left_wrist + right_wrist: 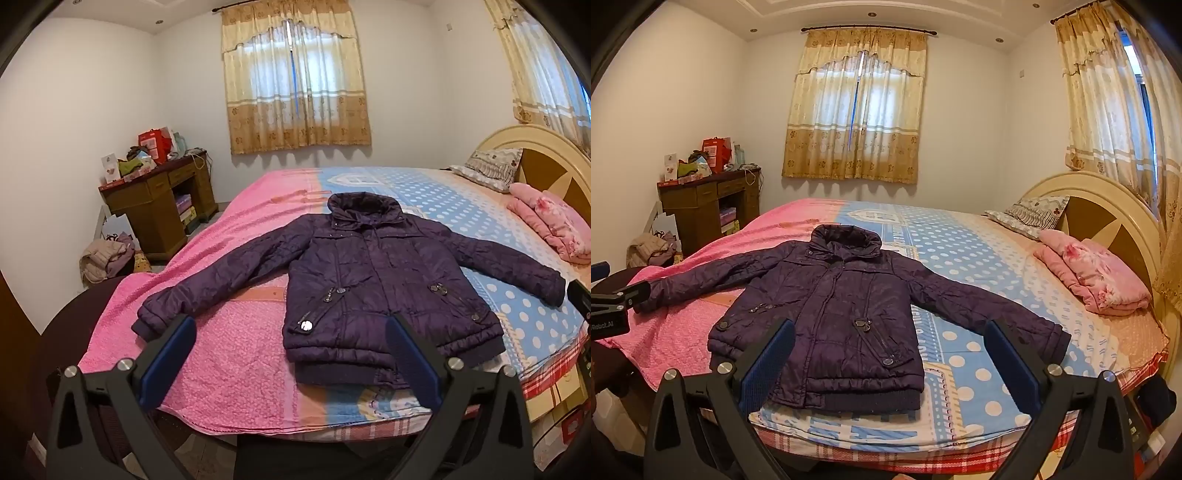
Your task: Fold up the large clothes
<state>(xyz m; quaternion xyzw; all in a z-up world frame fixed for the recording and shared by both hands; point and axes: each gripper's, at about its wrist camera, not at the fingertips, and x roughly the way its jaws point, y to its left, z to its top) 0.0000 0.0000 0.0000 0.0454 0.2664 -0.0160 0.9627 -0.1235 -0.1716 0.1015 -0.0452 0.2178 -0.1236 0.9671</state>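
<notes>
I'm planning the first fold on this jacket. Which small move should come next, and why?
Probably bring the left tool forward and down to the cuff of the sleeve on the pink side. The dark purple quilted jacket lies flat, front up, both sleeves spread wide on the bed, and both tools are open and empty, so a sleeve has to fold in first.

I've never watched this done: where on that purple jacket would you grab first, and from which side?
Probably a sleeve cuff. The purple jacket lies flat, front up, sleeves spread wide. The left cuff sits just beyond the open left tongs, so come in from the near bed edge, pinching the ribbed end. The right tongs could likewise take the other cuff.
</notes>
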